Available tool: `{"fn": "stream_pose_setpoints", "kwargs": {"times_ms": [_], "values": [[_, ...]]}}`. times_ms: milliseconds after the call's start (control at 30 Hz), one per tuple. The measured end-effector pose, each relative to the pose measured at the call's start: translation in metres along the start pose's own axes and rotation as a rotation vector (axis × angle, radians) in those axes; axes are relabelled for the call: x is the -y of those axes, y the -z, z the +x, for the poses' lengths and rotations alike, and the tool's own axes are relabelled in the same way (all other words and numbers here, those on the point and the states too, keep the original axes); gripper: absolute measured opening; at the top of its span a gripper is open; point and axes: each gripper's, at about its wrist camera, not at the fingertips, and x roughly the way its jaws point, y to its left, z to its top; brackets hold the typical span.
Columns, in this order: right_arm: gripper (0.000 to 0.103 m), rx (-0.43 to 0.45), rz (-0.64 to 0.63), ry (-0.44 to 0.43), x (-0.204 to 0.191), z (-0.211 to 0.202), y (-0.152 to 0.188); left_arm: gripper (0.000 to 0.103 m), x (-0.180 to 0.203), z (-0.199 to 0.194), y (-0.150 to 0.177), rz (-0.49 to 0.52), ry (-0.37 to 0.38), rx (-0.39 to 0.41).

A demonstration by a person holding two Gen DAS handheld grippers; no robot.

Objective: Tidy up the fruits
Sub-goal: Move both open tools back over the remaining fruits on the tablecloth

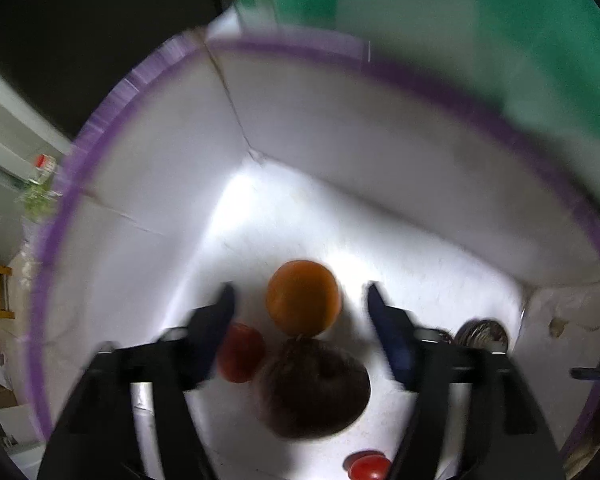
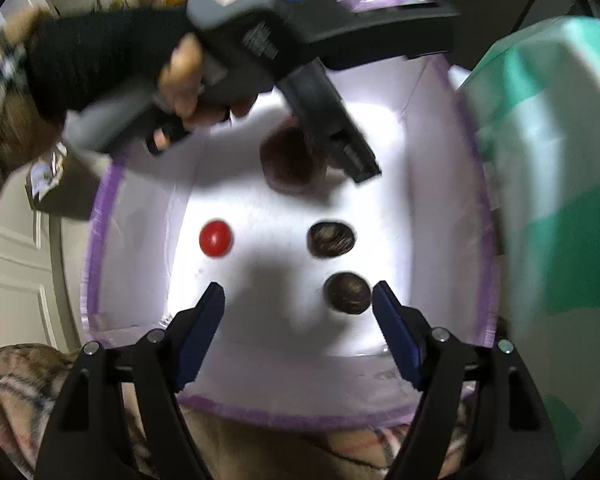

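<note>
in the left wrist view the left tongs [image 1: 300,300] point down into a white box with a purple rim [image 1: 100,120], jaws standing wide with nothing pressed between the blue pads. going left to right along the lower half of the frame: a red fruit [image 1: 240,354] lies just inside the left pad, an orange [image 1: 303,297] sits between the pads without touching either, a large dark brown fruit [image 1: 314,388] lies just below it, a red tomato [image 1: 368,466] shows at the bottom edge, and a dark mottled fruit [image 1: 482,334] lies past the right pad.

in the right wrist view a hand [image 2: 184,80] in a black sleeve at upper left holds the other tool over the box. on the white floor, left to right: the tomato [image 2: 216,239], the brown fruit [image 2: 290,166] higher up, a mottled fruit [image 2: 331,239], and another dark round fruit [image 2: 348,293] just inside the right pad. the right tongs [image 2: 298,300] stand wide, holding nothing.
</note>
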Motion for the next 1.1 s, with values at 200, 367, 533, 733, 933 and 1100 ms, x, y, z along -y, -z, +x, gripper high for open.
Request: {"fn": "stream_pose_setpoints", "kwargs": {"times_ms": [200, 367, 533, 733, 933, 1100], "values": [[0.08, 0.186, 0.04, 0.025, 0.012, -0.065, 0.006, 0.088, 0.013, -0.072, 0.006, 0.036, -0.157, 0.183], [0.081, 0.352, 0.127, 0.062, 0.033, -0.13, 0.026, 0.088, 0.043, -0.134, 0.011, 0.127, -0.295, 0.293], [0.085, 0.506, 0.26, 0.147, 0.067, -0.195, 0.072, 0.088, 0.085, -0.189, -0.007, 0.211, -0.328, 0.403], [0.094, 0.642, 0.467, 0.288, 0.12, -0.256, 0.151, 0.088, 0.161, -0.24, -0.026, 0.351, -0.316, 0.533], [0.096, 0.626, 0.691, 0.432, 0.18, -0.279, 0.22, 0.088, 0.245, -0.233, -0.072, 0.36, -0.139, 0.565], [0.096, 0.576, 0.904, 0.497, 0.229, -0.269, 0.279, 0.088, 0.319, -0.203, -0.123, 0.341, 0.032, 0.549]]}}
